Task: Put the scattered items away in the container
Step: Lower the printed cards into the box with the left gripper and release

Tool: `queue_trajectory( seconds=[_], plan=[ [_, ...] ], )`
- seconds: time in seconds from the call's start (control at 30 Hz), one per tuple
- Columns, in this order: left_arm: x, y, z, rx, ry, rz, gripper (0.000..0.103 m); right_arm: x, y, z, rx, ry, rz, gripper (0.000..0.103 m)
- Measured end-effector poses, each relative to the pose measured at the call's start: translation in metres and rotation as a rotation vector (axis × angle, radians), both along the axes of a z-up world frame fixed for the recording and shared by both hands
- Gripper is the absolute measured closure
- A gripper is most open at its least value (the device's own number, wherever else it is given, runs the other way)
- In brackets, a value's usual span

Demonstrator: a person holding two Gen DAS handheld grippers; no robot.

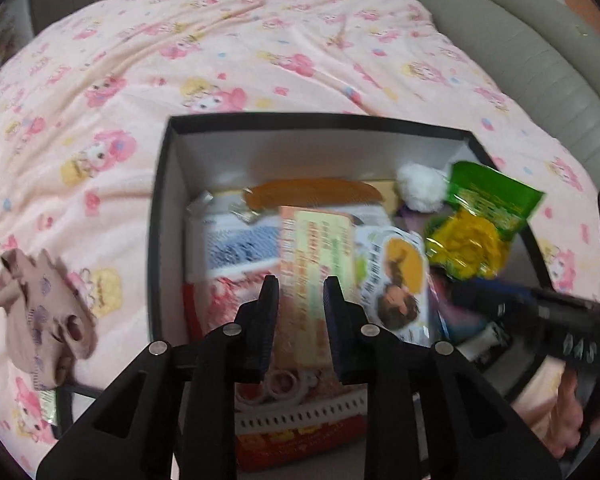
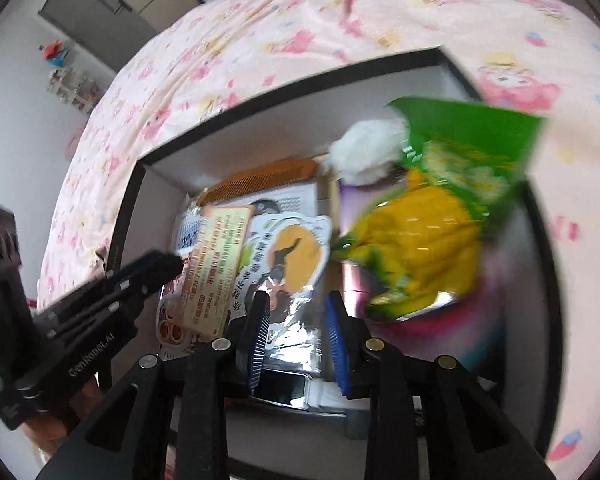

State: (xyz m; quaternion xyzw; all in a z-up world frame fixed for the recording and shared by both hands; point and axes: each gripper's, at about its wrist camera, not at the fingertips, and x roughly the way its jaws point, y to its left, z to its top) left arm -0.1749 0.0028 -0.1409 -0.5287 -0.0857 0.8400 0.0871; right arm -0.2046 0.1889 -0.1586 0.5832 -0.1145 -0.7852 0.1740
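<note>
A black box (image 1: 300,120) with white inner walls sits on the pink patterned bedspread (image 1: 260,40). It holds an orange comb (image 1: 316,192), a white pom-pom (image 1: 420,186), a green and yellow snack bag (image 1: 480,224), several flat packets and a phone (image 2: 284,390). My left gripper (image 1: 300,284) hangs open above a tall orange packet (image 1: 316,264), with nothing gripped. My right gripper (image 2: 298,320) is open over a silver picture packet (image 2: 292,264). The blurred snack bag (image 2: 432,240) lies to its right. A beige sock (image 1: 40,312) lies on the bed left of the box.
A grey padded headboard (image 1: 540,60) borders the bed at the right. A person's hand (image 1: 568,412) holds the right gripper beside the box. A grey cabinet (image 2: 100,12) and a small shelf of trinkets (image 2: 72,84) stand by the far wall.
</note>
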Motion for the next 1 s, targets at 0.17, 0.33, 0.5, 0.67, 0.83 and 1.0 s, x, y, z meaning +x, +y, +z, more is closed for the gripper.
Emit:
queue_trajectory(
  seconds=[0.17, 0.33, 0.5, 0.67, 0.83, 1.0],
  plan=[
    [0.003, 0.010, 0.002, 0.016, 0.013, -0.049, 0.081, -0.003, 0.006, 0.003, 0.093, 0.055, -0.043, 0.078],
    [0.009, 0.006, 0.012, -0.066, 0.093, 0.041, 0.081, -0.013, -0.015, -0.007, 0.170, 0.076, 0.032, 0.078],
    [0.003, -0.002, 0.006, -0.018, 0.060, 0.051, 0.081, -0.016, -0.031, -0.017, 0.152, 0.031, 0.116, 0.078],
    [0.003, 0.001, 0.002, -0.009, 0.048, 0.005, 0.081, -0.022, -0.035, -0.023, 0.052, -0.011, 0.123, 0.078],
    [0.001, 0.000, -0.003, 0.126, -0.030, -0.065, 0.081, -0.014, -0.022, -0.005, -0.017, -0.002, 0.060, 0.078],
    [0.001, 0.010, -0.013, 0.098, -0.100, -0.081, 0.081, -0.010, -0.027, -0.017, -0.050, -0.086, 0.087, 0.078]
  ],
)
